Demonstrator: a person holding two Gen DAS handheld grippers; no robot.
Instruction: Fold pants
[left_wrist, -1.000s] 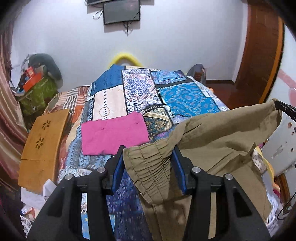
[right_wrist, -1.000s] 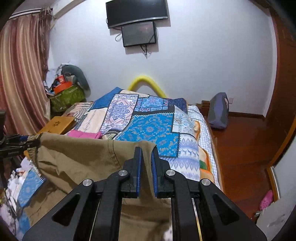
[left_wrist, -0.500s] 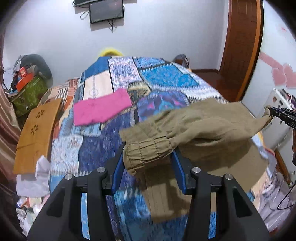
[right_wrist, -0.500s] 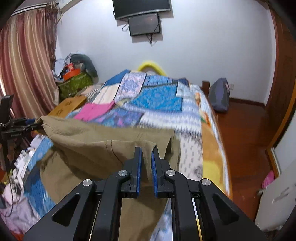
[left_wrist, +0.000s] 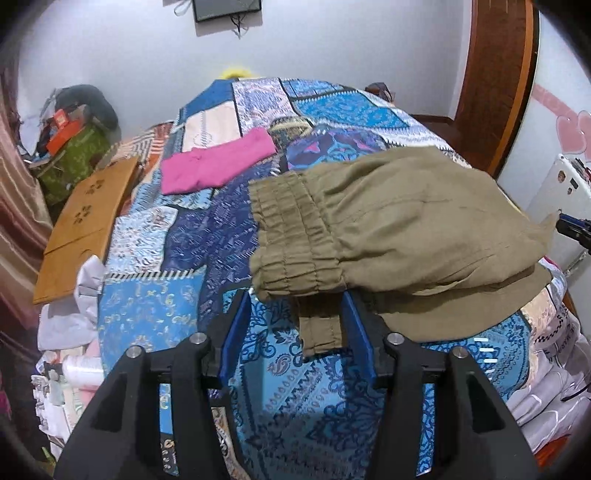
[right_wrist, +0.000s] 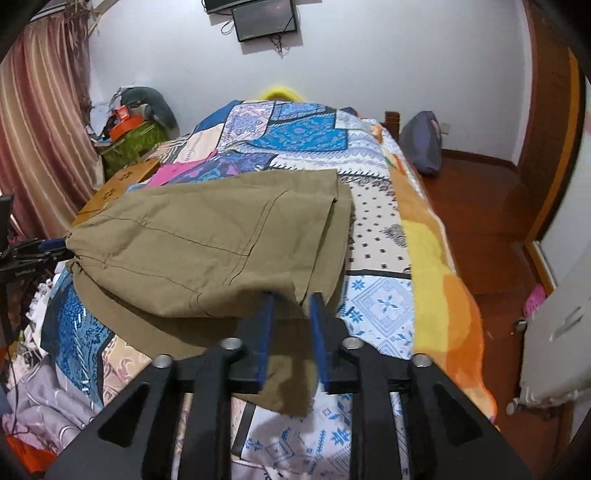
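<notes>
Olive-brown pants (left_wrist: 388, 221) lie folded over on the patchwork bed quilt (left_wrist: 295, 387), elastic waistband toward the left wrist view. My left gripper (left_wrist: 293, 299) stands at the waistband. Its jaws are opening, and a strip of waistband lies loose between the blue pads without being pinched. In the right wrist view the pants (right_wrist: 207, 243) spread across the near end of the bed. My right gripper (right_wrist: 291, 297) is at their corner with its jaws opening, and cloth hangs slack in the gap. Each gripper shows at the edge of the other's view.
A folded pink cloth (left_wrist: 218, 162) lies further up the quilt (right_wrist: 380, 306). A wooden board (left_wrist: 85, 221) leans at the bed's left side beside piled clothes and a green bag (left_wrist: 74, 155). A wooden floor and a grey bag (right_wrist: 421, 144) are to the right.
Both grippers came down and forward with the pants, which now rest on the quilt. The right jaws went from shut on the cloth to parted; the left jaws widened.
</notes>
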